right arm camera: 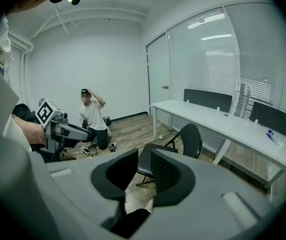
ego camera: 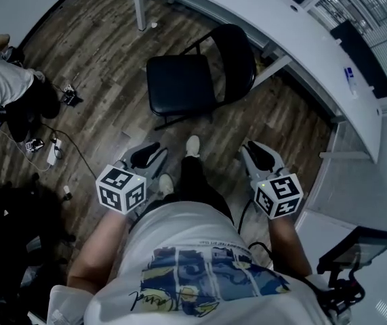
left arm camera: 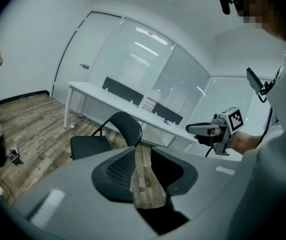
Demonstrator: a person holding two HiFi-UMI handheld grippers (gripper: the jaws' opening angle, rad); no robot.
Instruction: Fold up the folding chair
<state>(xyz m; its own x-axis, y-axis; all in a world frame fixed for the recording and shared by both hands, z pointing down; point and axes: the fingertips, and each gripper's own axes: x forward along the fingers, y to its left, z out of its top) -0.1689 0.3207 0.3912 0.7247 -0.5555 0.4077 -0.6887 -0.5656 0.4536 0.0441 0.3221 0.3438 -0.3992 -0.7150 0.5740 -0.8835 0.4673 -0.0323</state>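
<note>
The black folding chair (ego camera: pixel 193 76) stands unfolded on the wood floor, its backrest toward the white desk. Both grippers hover short of it, above my shoes. My left gripper (ego camera: pixel 146 156) points at the chair from the front left, and its jaws stand apart with only floor between them. My right gripper (ego camera: pixel 259 157) is to the right, also open and empty. In the left gripper view the chair (left arm camera: pixel 110 134) lies beyond my left gripper (left arm camera: pixel 143 159), with the right gripper (left arm camera: pixel 205 129) off to the side. In the right gripper view the chair (right arm camera: pixel 185 139) is partly hidden behind my right gripper (right arm camera: pixel 144 164).
A long curved white desk (ego camera: pixel 261 12) runs behind the chair, its leg (ego camera: pixel 139 5) close by. A person (ego camera: pixel 3 80) kneels at the far left beside cables and a power strip (ego camera: pixel 53 151). Glass walls with blinds enclose the room. A small screen (ego camera: pixel 356 246) sits at my lower right.
</note>
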